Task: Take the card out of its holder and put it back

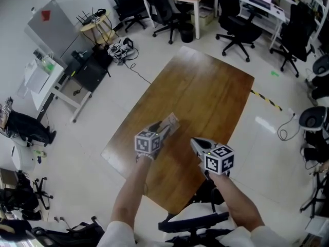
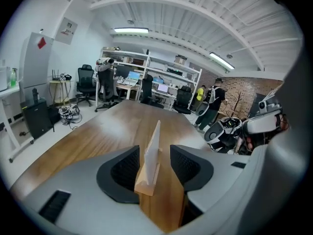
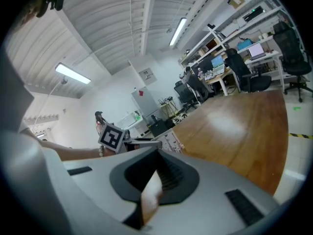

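Between the left gripper's (image 2: 153, 160) jaws I see the white card (image 2: 155, 138) standing upright, edge-on, in its wooden holder (image 2: 145, 182). Jaws are released and spread wide. The pads sit either side of the card with a clear gap on both sides, no contact. Holder rests on the brown table (image 2: 98, 136), roughly centred between the fingers.

Right gripper (image 3: 156, 153): jaws clenched, pads meeting at the tips. A blurred tan sliver shows low in the slot and I can't tell what it is. Its camera also catches the left gripper's marker cube (image 3: 112, 137) off to the side, with a forearm (image 3: 73, 153) behind it.

From the head view, both grippers hover over the near end of the table. The left one is at the card, the right one just beside it and apart from the holder.

Further out are black office chairs (image 1: 236, 27) and desks (image 1: 262, 4) past the far end, plus a white cart (image 1: 49, 78) on the floor (image 1: 128, 91) at left.
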A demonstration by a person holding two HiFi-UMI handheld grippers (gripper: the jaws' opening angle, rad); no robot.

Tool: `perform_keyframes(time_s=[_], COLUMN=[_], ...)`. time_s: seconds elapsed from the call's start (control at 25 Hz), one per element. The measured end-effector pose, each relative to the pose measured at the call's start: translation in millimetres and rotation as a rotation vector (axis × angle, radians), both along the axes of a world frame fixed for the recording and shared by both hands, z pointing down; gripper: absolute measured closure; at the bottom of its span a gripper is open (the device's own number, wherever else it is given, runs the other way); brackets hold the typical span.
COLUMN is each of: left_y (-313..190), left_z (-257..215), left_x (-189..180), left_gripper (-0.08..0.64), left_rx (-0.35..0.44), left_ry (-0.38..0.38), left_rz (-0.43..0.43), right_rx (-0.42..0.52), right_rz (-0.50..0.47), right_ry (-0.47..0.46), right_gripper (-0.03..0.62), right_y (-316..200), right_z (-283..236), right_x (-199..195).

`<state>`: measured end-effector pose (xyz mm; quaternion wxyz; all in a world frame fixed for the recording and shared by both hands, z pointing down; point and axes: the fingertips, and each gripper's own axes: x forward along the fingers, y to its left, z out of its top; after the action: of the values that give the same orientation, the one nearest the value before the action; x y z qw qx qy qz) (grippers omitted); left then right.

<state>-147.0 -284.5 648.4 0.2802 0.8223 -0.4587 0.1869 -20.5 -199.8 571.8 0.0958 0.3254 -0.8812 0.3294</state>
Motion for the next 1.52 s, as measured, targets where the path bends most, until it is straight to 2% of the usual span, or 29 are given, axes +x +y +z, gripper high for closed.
perform_keyframes(time_s=[0.36, 0.56, 0.64, 0.76, 1.0, 1.16, 1.52], left_y=[-12, -16, -17, -17, -16, -16, -16], left_z=[24, 31, 31, 30, 34, 29, 28], left_x=[15, 11, 11, 13, 15, 19, 20], left_gripper=[0.362, 0.364, 0.406, 0.408, 0.463, 0.529, 0.545], left_rx=[-0.063, -0.071, -0.069, -0.058, -0.057, -0.042, -0.011], left_ry=[-0.020, -0.012, -0.010, -0.004, -0.008, 0.003, -0.041], left_rz=[0.087, 0.099, 0.108, 0.125, 0.136, 0.152, 0.161], right_rx=[0.028, -0.001, -0.009, -0.025, -0.034, -0.043, -0.054], right_rz=[-0.097, -0.114, -0.107, -0.104, -0.079, -0.063, -0.053], right_ry=[0.152, 0.139, 0.136, 0.130, 0.122, 0.117, 0.119], right_gripper=[0.592, 0.592, 0.592, 0.592, 0.592, 0.592, 0.592], right_y=[-29, -29, -31, -32, -37, -37, -36], right_z=[15, 20, 24, 30, 31, 34, 39], right_x=[-36, -47, -47, -47, -40, -37, -32])
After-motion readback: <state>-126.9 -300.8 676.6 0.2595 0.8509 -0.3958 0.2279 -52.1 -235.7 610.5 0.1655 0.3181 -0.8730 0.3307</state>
